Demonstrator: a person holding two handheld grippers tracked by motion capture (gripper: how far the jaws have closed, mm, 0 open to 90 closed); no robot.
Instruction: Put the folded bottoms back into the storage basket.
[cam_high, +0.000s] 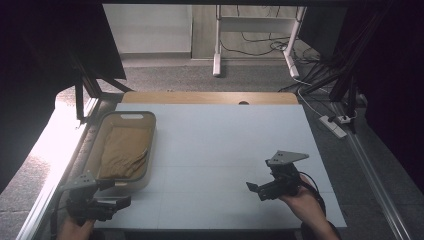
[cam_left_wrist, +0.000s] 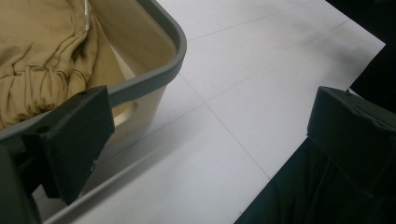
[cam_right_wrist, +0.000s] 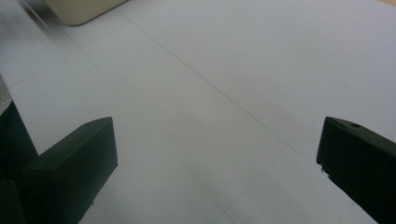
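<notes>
Both grippers — left (cam_high: 112, 202), right (cam_high: 260, 189) — hold jaws spread; tan cloth (cam_high: 122, 151) fills the basket (cam_high: 131, 116) beside the left.

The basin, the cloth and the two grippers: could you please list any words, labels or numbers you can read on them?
None: no readable text in any view.
The basin, tan cloth, table, left gripper and right gripper carry no visible lettering.
The power strip on the floor is too small to show any marking.

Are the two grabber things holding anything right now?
No. The left gripper and right gripper are both open, fingers apart, nothing between them.
</notes>
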